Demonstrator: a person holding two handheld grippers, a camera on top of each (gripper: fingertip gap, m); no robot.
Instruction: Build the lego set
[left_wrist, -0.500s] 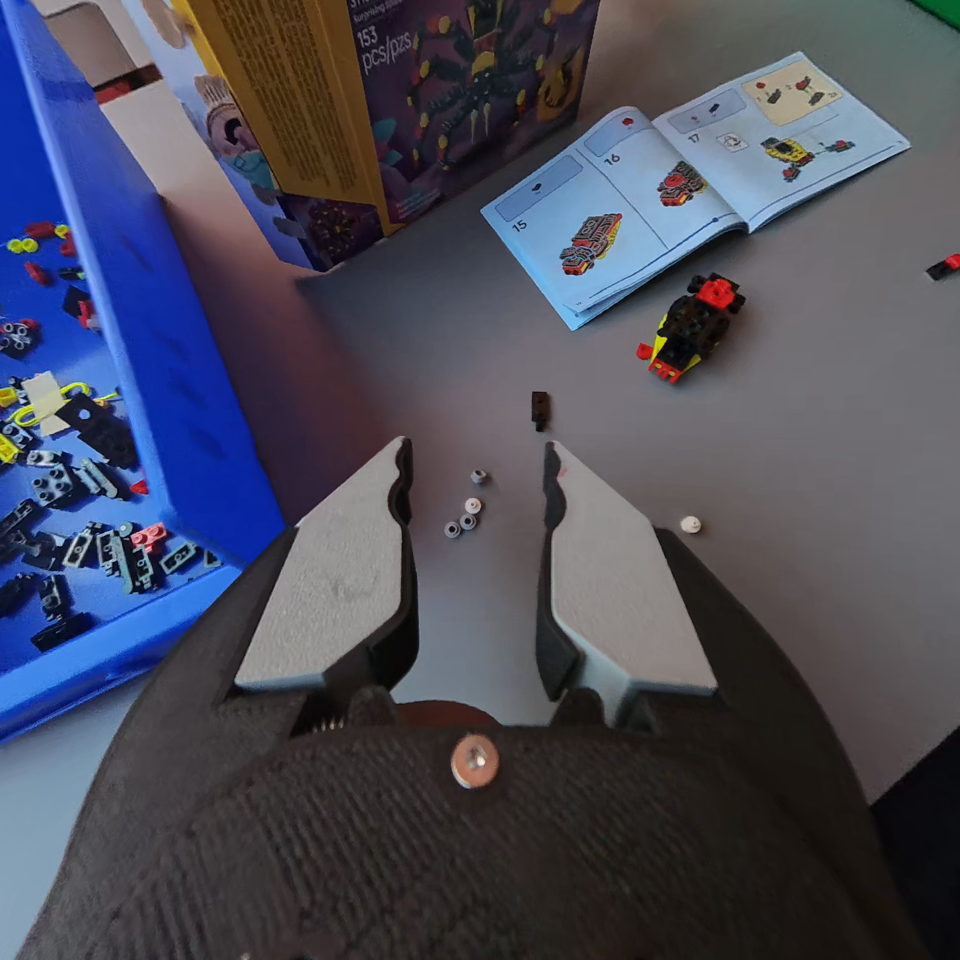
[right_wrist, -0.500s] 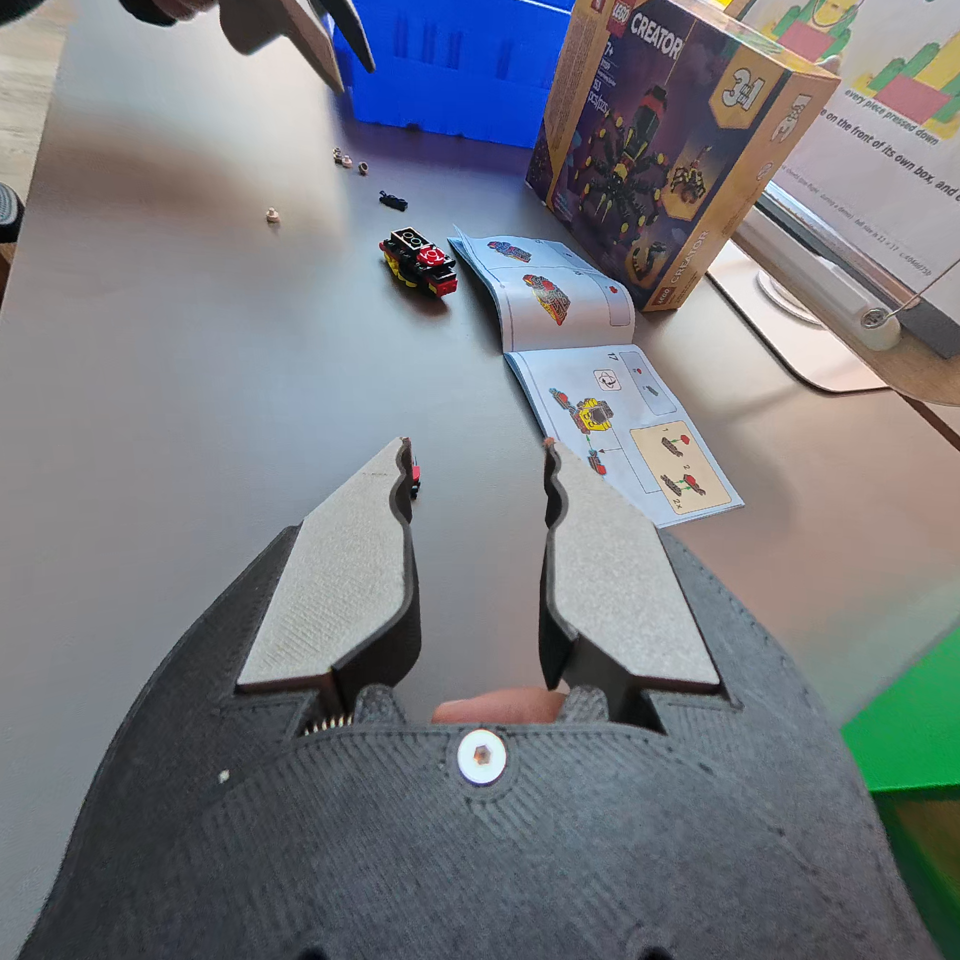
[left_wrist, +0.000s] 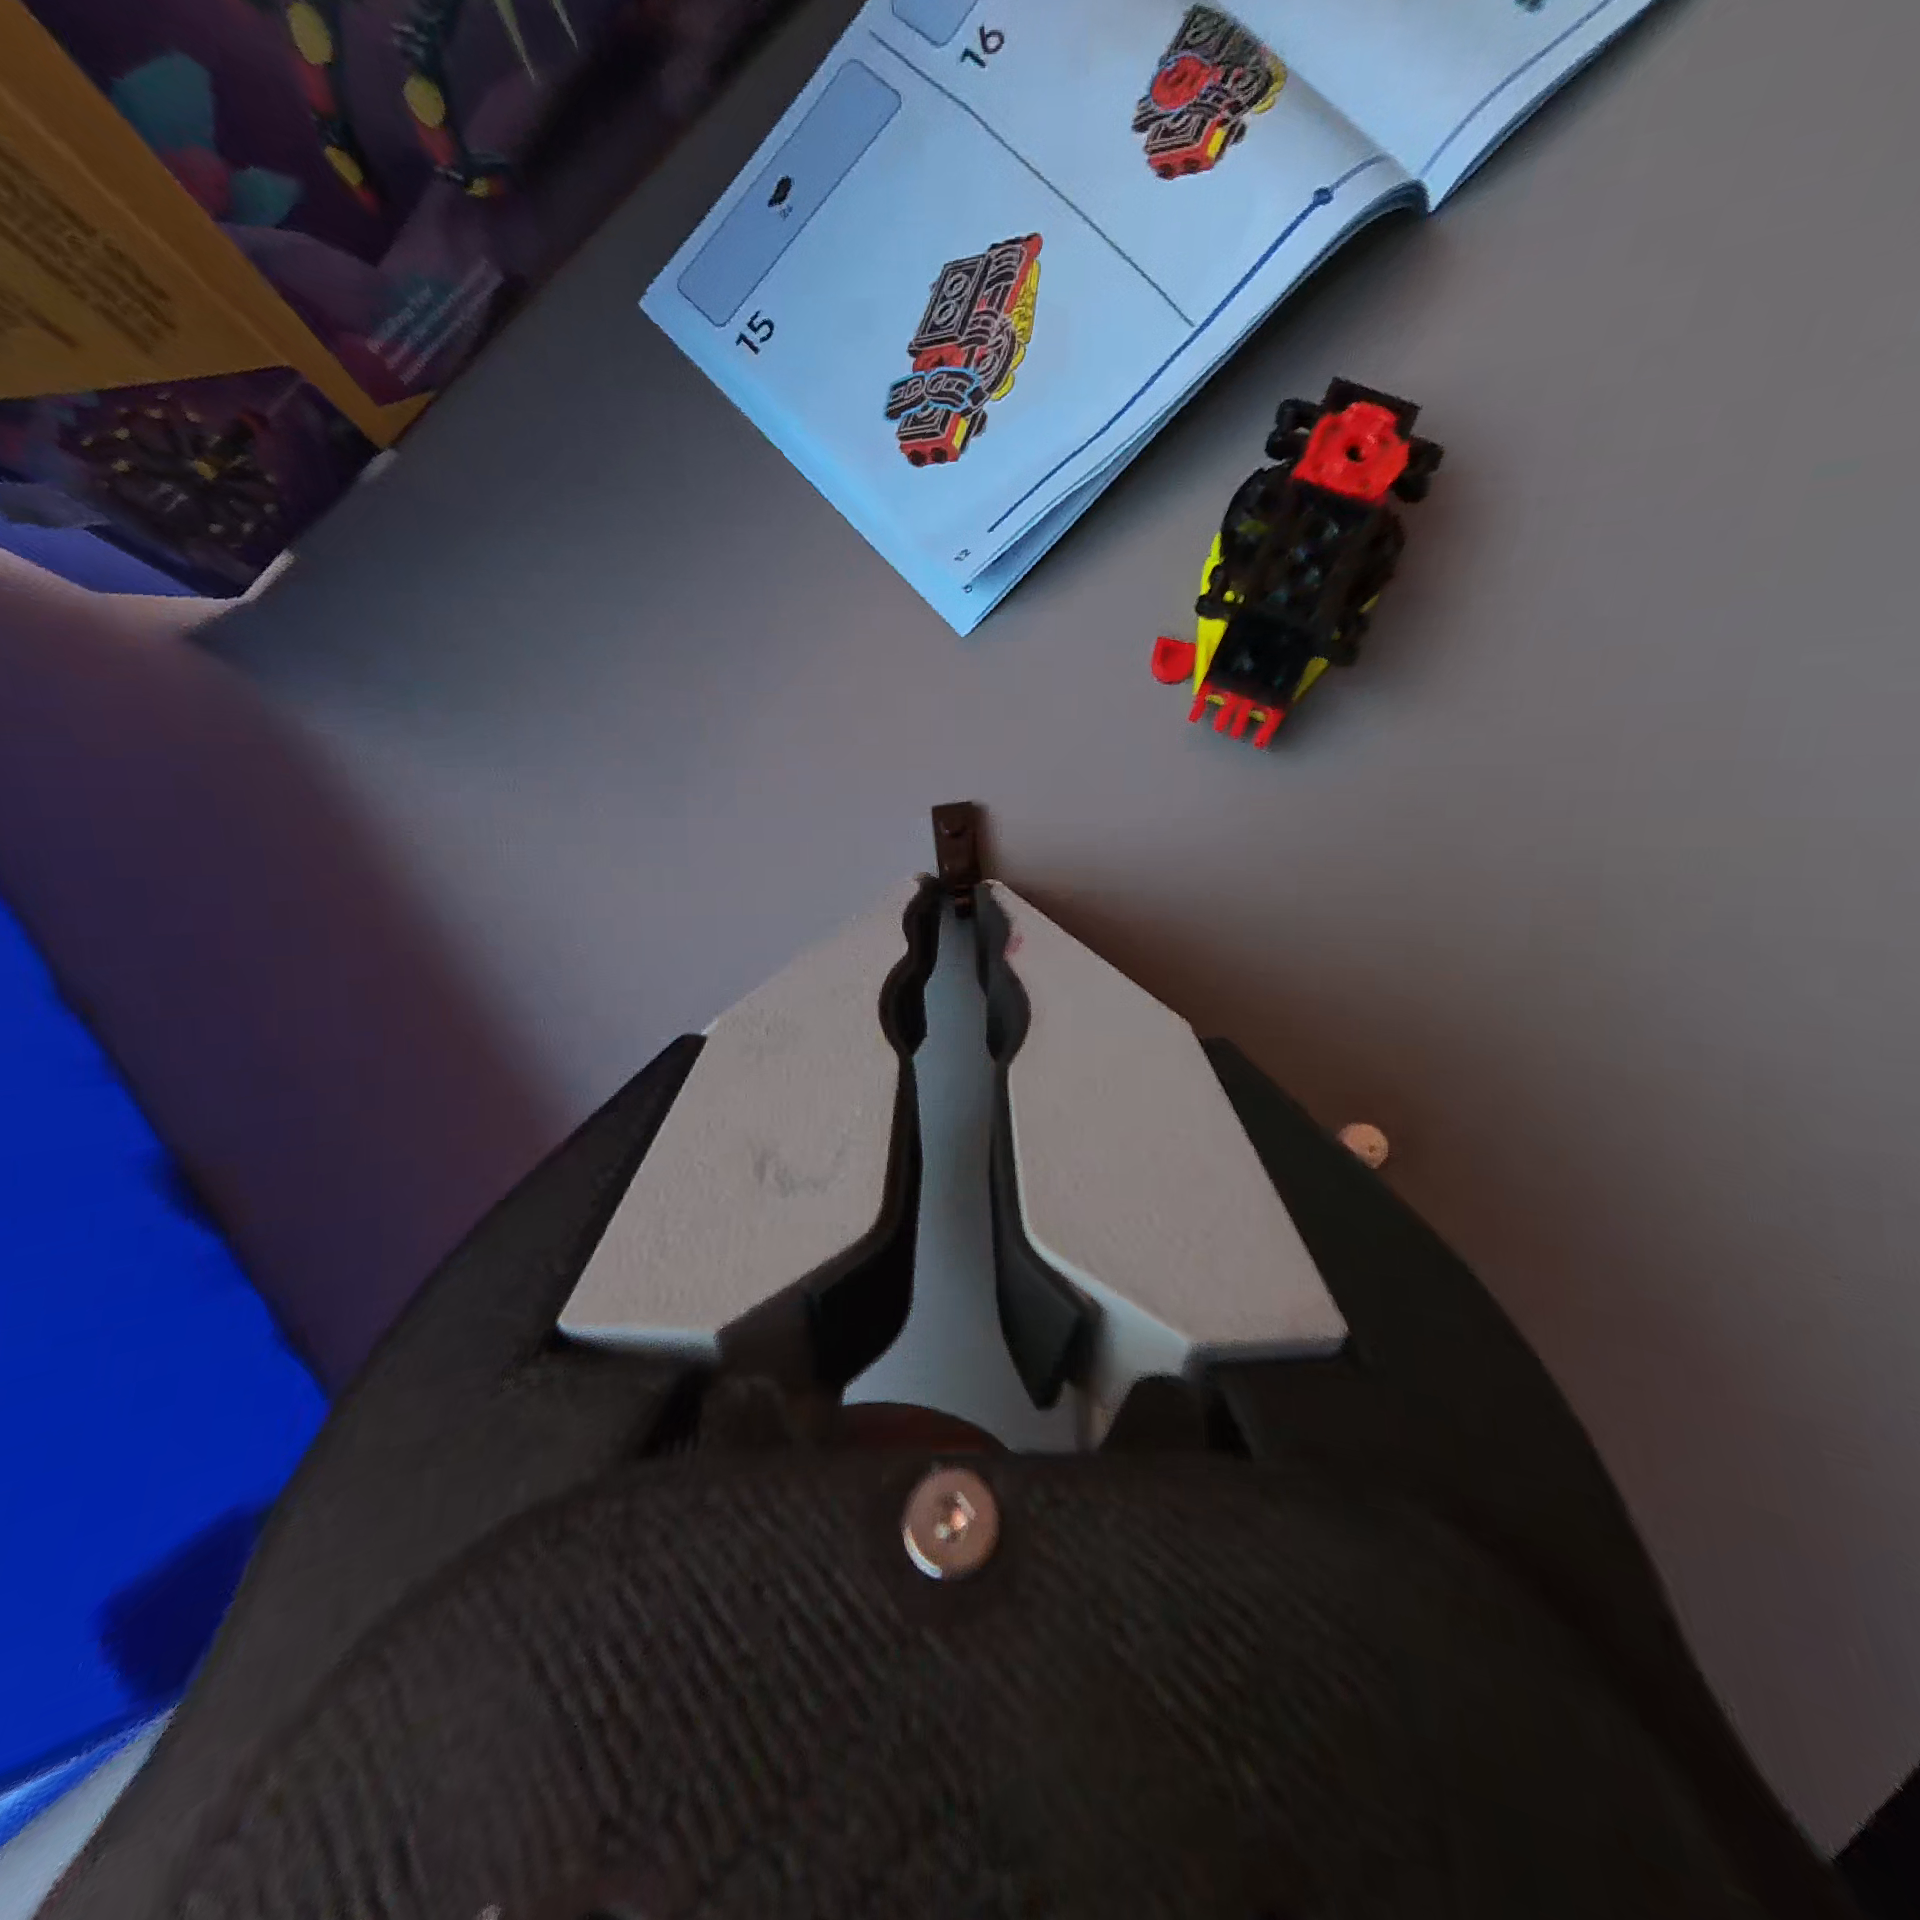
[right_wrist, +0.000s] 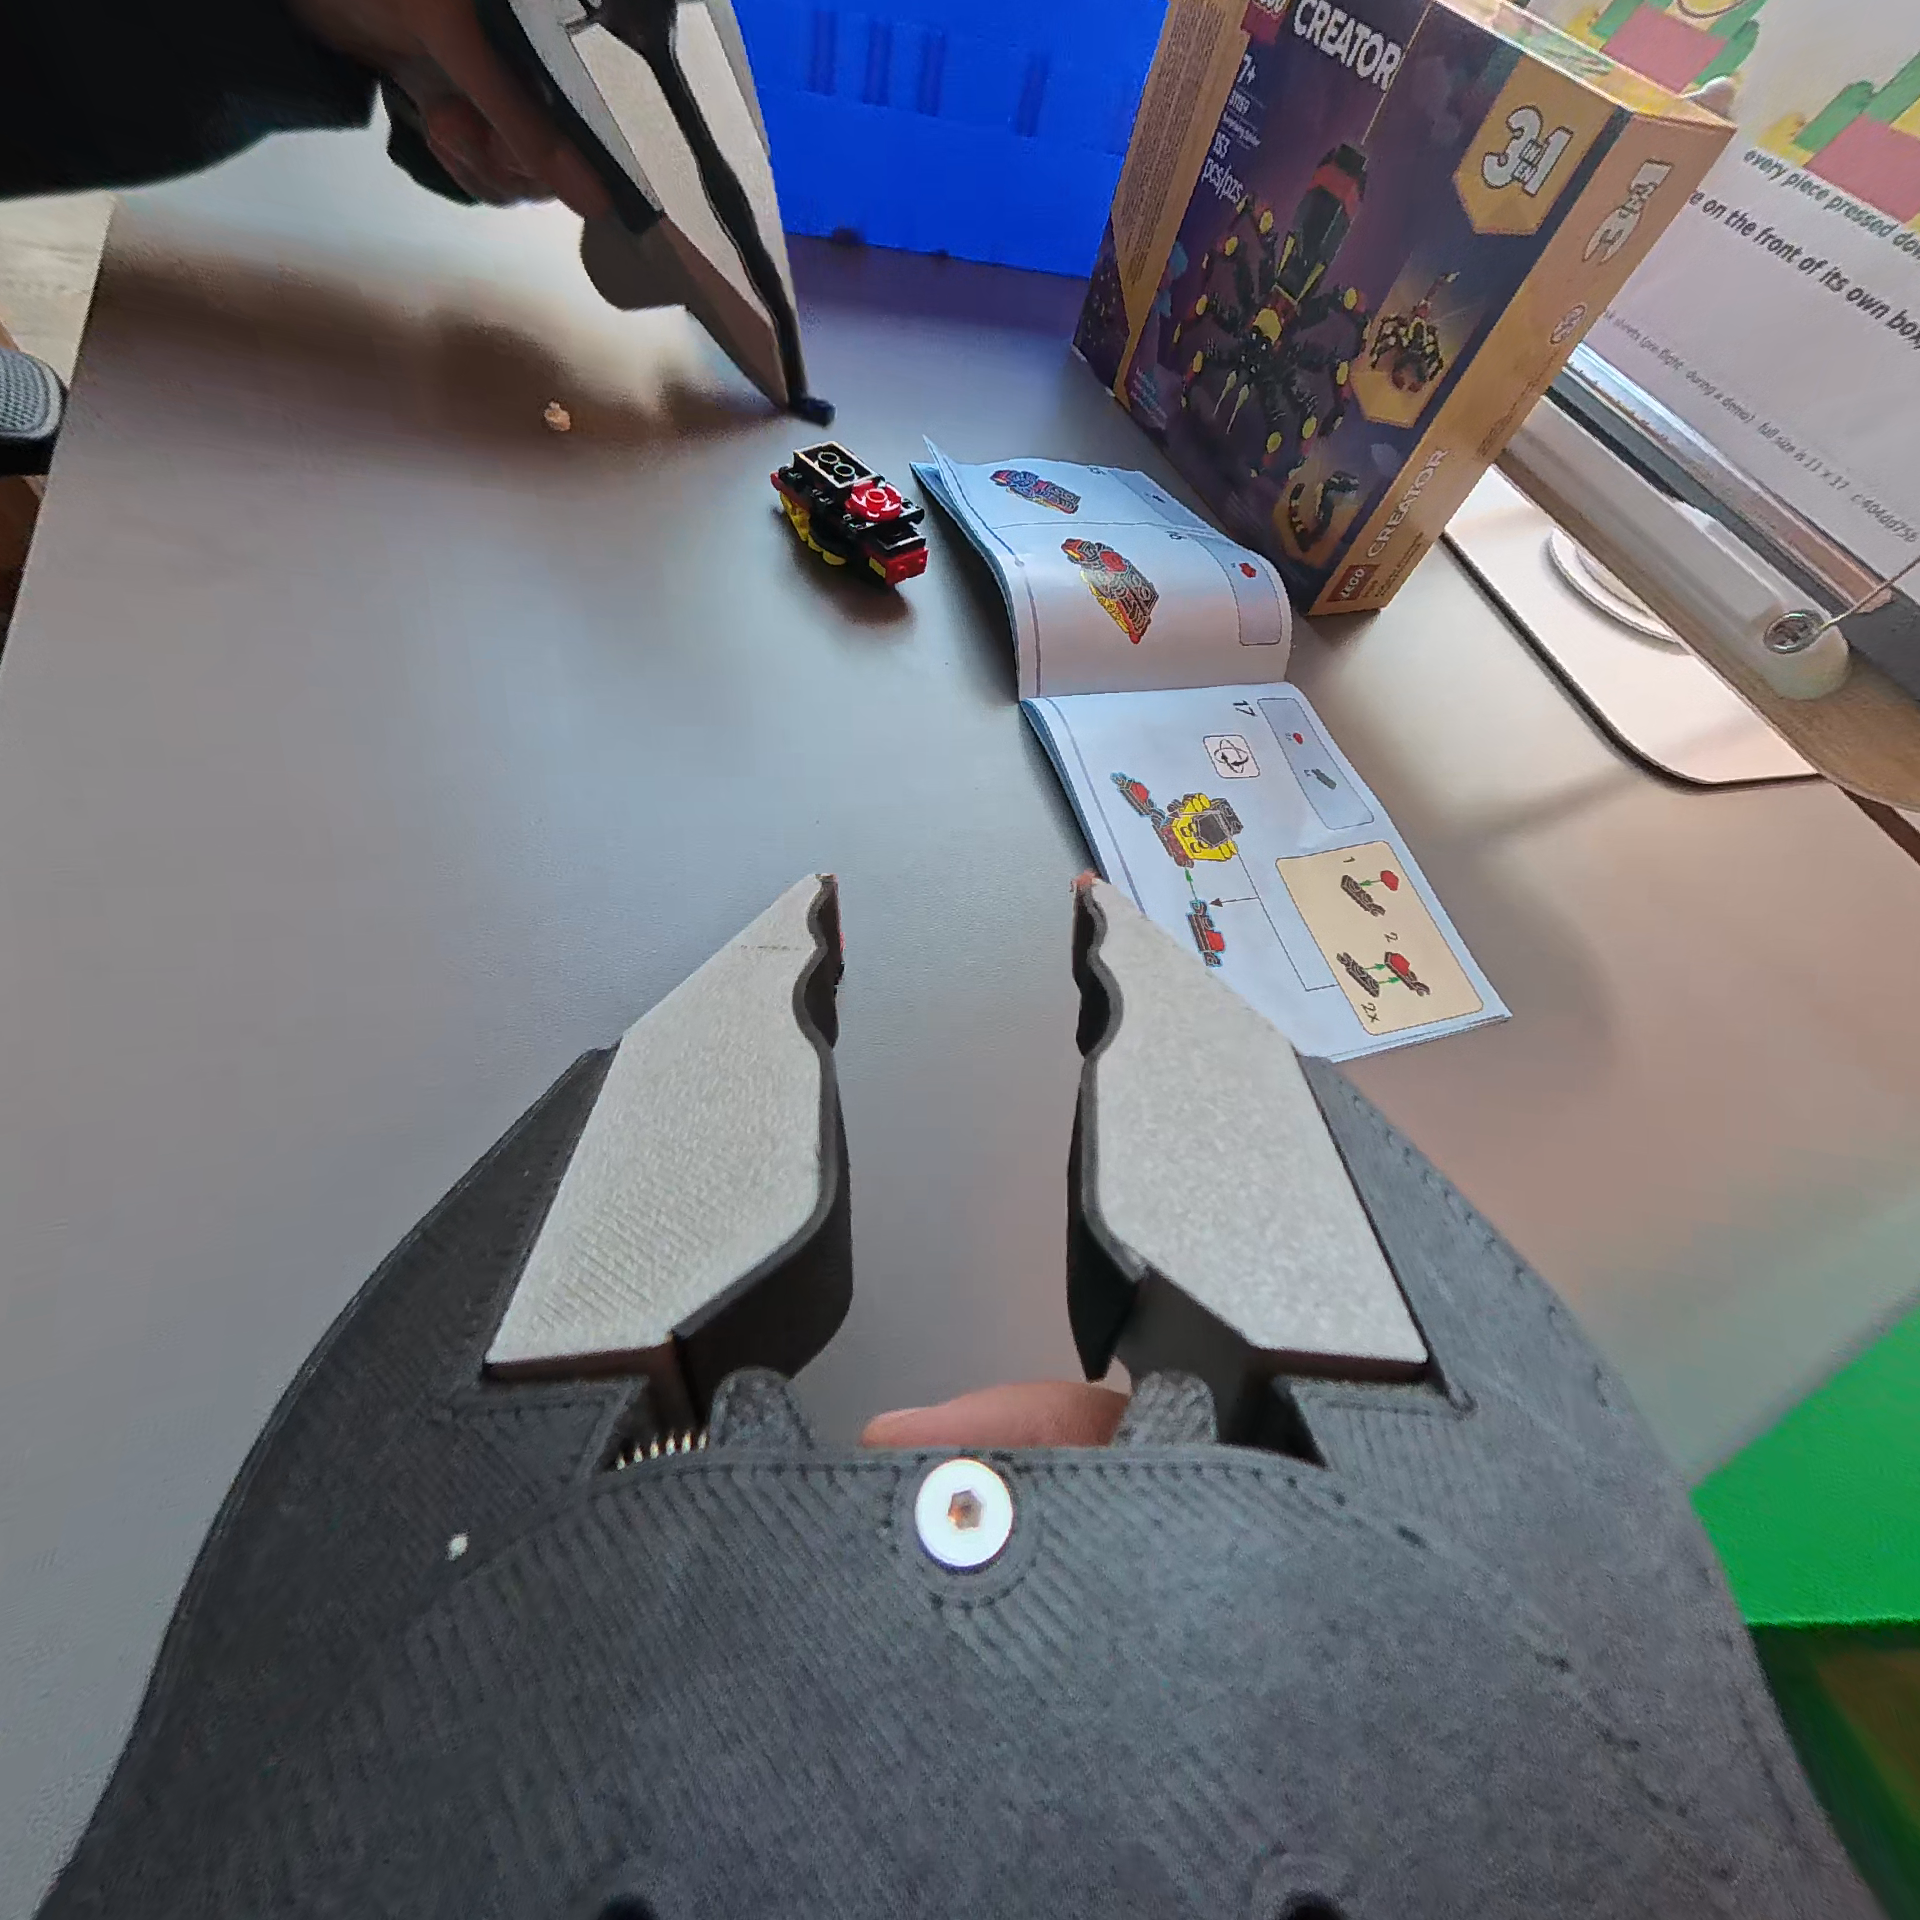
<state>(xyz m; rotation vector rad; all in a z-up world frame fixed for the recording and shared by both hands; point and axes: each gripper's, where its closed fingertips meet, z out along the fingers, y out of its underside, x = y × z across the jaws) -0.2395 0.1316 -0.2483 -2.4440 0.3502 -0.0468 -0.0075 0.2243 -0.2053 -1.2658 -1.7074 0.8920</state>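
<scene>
The left claw (left_wrist: 954, 891), clenched on only the near end of the small black plastic lego piece (left_wrist: 953, 840) on the grey counter (left_wrist: 1558, 935), may let it pivot or slip, while the right claw (right_wrist: 954, 894) hangs released.

Dim, cool light on the grey table (left_wrist: 1558, 935); soft shadows beneath the left gripper (left_wrist: 956, 894); blue bin (left_wrist: 104, 1351) and box (left_wrist: 208, 208) blurred; wide-angle bending at edges; right view brighter, window-lit, sharper.

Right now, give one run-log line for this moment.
left gripper: shut on small black piece, at table | right gripper: open, empty | partial model: untouched beside booklet
</scene>
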